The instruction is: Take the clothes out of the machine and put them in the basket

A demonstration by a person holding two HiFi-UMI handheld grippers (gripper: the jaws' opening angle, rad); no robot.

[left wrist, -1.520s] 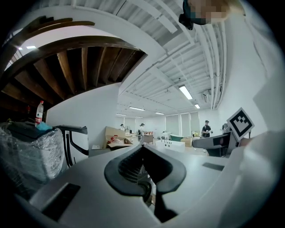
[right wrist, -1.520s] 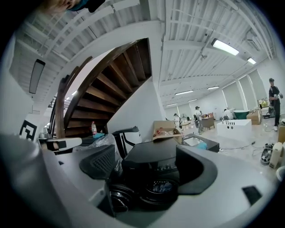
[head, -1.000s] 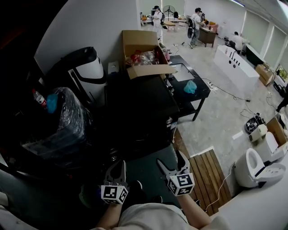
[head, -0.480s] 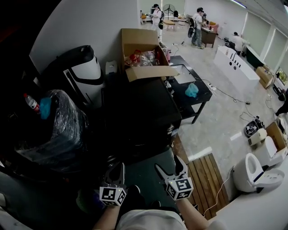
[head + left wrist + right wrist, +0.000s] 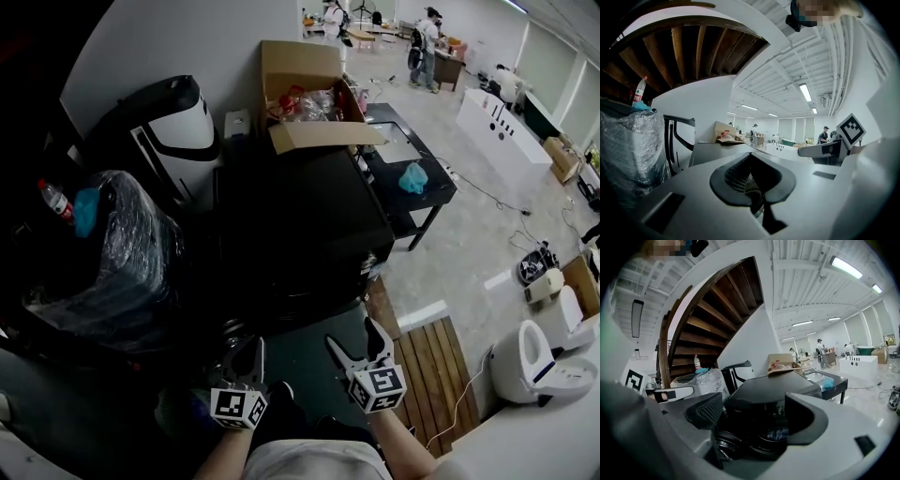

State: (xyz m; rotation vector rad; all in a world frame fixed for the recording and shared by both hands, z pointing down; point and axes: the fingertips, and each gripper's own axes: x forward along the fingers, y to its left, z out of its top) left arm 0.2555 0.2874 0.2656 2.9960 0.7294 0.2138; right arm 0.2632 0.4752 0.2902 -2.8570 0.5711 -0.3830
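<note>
The black washing machine (image 5: pixel 291 225) stands in the middle of the head view, top dark and shut. My left gripper (image 5: pixel 247 352) hovers low before its front, jaws together and holding nothing; in the left gripper view its pads meet at the left gripper's (image 5: pixel 749 157) tip. My right gripper (image 5: pixel 353 336) is beside it, open and empty. In the right gripper view the right gripper (image 5: pixel 752 413) frames the washing machine (image 5: pixel 773 390) and its round door (image 5: pixel 771 439), where something bluish shows behind the glass. I cannot make out any basket.
A plastic-wrapped bundle (image 5: pixel 112 253) with a bottle sits left of the machine. Behind stand a black-and-white appliance (image 5: pixel 173 127) and an open cardboard box (image 5: pixel 305 89). A black low table (image 5: pixel 412 173) and a wooden slat mat (image 5: pixel 436 366) lie to the right. People stand far off.
The head view has swung slightly, shifting the room a little. Both grippers stay in nearly the same place in front of the machine, their jaws unchanged.
</note>
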